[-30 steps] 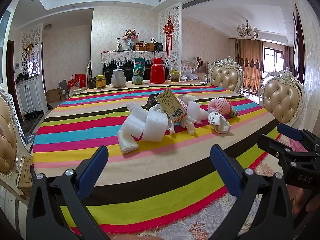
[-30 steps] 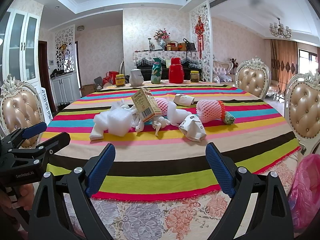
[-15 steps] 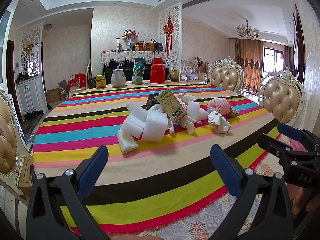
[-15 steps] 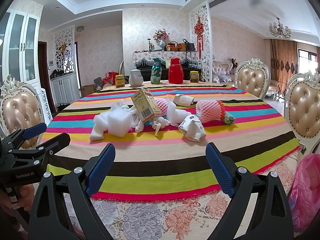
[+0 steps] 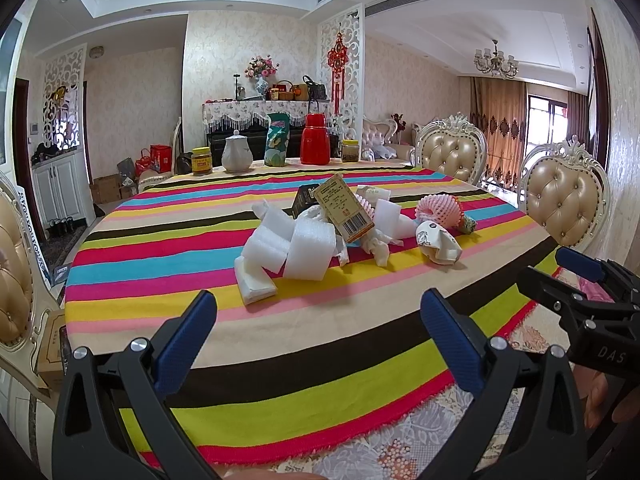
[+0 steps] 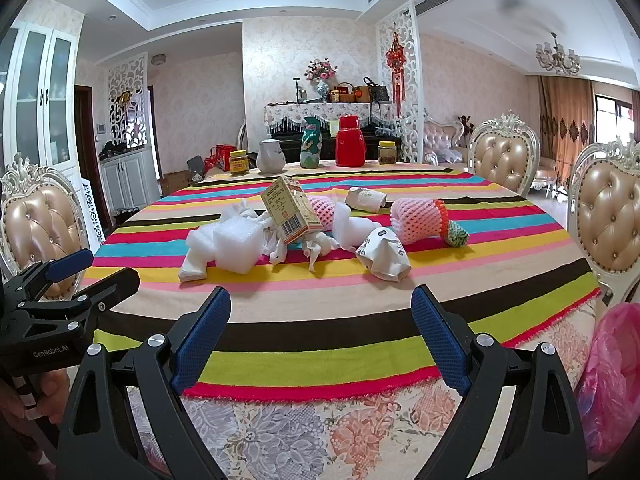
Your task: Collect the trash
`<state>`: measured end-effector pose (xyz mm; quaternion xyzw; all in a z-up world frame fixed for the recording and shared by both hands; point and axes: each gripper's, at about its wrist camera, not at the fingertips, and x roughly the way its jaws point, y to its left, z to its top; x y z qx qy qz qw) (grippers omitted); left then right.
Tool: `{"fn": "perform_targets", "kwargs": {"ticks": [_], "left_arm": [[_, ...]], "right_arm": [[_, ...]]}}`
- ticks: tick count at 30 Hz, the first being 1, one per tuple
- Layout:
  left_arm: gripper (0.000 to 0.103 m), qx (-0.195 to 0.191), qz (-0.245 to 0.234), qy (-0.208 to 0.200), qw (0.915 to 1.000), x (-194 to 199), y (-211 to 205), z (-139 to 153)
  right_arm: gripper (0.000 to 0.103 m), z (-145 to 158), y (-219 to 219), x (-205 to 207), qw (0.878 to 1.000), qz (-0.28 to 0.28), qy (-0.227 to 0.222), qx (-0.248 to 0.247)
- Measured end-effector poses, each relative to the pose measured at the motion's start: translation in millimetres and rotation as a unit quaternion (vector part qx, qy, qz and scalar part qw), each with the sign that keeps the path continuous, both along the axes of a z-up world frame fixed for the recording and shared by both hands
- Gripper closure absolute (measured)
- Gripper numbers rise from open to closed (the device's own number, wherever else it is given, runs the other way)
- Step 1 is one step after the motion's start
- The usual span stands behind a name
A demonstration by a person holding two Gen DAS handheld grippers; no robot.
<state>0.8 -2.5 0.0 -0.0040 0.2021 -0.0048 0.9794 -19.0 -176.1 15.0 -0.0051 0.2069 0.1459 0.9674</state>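
Two grippers hover at the near edge of the striped table, the left gripper and the right gripper both spread wide and holding nothing. Across the table's middle, left to right, lies the trash: a folded napkin touching white foam blocks, a barcode carton tilted upon the heap, a crumpled paper cup nearer the front edge, then a pink foam net. At the far right, off the table's edge, a pink plastic bag hangs.
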Motion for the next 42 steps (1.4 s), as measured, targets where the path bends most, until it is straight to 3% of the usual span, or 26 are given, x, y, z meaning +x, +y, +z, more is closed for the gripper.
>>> {"fn": "perform_targets", "kwargs": {"ticks": [42], "left_arm": [[0.004, -0.013, -0.002, 0.004, 0.9999, 2.9, 4.5, -9.5]], "right_arm": [[0.017, -6.5, -2.4, -0.9, 1.0, -0.01, -0.002, 0.004]]}}
